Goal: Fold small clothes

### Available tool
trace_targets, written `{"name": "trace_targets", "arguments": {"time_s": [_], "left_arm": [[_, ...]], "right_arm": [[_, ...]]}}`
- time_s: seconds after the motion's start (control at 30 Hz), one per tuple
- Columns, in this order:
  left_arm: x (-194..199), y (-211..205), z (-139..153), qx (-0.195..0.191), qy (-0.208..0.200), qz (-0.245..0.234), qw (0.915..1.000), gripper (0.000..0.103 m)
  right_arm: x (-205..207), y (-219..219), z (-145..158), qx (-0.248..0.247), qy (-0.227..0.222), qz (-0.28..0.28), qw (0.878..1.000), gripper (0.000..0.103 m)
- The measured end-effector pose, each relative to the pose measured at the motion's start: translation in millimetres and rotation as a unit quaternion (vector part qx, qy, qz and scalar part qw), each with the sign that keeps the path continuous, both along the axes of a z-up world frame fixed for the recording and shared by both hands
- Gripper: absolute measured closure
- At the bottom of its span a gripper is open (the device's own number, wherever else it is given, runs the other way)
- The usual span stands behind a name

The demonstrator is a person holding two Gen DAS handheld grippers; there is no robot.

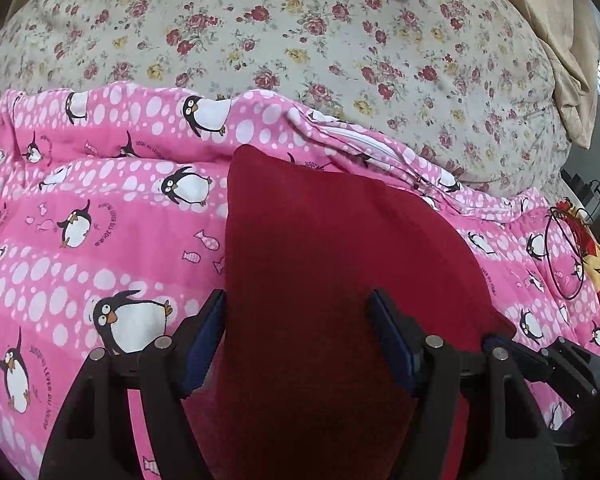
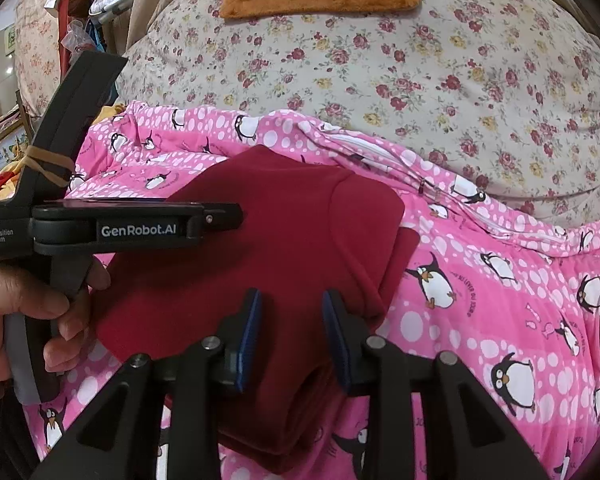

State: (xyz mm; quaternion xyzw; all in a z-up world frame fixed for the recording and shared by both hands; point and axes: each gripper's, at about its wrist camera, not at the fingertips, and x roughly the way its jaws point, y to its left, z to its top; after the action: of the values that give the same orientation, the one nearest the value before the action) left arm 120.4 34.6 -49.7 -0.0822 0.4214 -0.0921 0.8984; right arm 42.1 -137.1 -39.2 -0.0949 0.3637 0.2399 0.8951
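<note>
- One dark red garment point(image 2: 268, 248) lies folded on the pink penguin quilt point(image 2: 480, 300), on the bed.
- Two claws are over it: the left claw point(image 1: 298, 320) stands open, fingers apart over the cloth.
- The right claw point(image 2: 290, 320) is partly open at the garment's near edge, gripping nothing that I can see.

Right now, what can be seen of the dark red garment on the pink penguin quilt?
The dark red knit-looking garment lies folded in layers on the pink penguin-print quilt, with a curved seam near its right side and stacked edges at the near end. The left tongs and right tongs both straddle it.
</note>
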Motion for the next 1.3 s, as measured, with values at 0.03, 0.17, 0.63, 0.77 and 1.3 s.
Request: {"name": "trace_targets", "arguments": {"time_s": [0.03,0.17,0.63,0.77,1.3], "left_arm": [[0.2,0.1,0.0,0.000,0.001,0.000,1.0000,0.050],[0.2,-0.6,-1.2,-0.004,0.004,0.001,1.0000,0.050],[-18.5,23.4,25.8,-0.083,0.000,0.011,0.9965,0.049],[-43.5,28.7,39.2,-0.109,-0.025,0.016,0.9936,0.049],[-81.9,7.1,45.0,-0.051,-0.046,0.002,0.9976,0.049]], "right_arm": [[-0.1,0.1,0.0,0.000,0.000,0.000,1.000,0.069],[-0.2,0.4,-0.1,0.000,0.000,0.000,1.000,0.069],[-10.5,-21.2,19.5,0.074,-0.001,-0.010,0.997,0.068],[-23.4,-44.1,34.6,0.074,-0.025,-0.056,0.995,0.068],[-24.0,-53.4,51.4,0.033,0.009,-0.146,0.989,0.068]]}}
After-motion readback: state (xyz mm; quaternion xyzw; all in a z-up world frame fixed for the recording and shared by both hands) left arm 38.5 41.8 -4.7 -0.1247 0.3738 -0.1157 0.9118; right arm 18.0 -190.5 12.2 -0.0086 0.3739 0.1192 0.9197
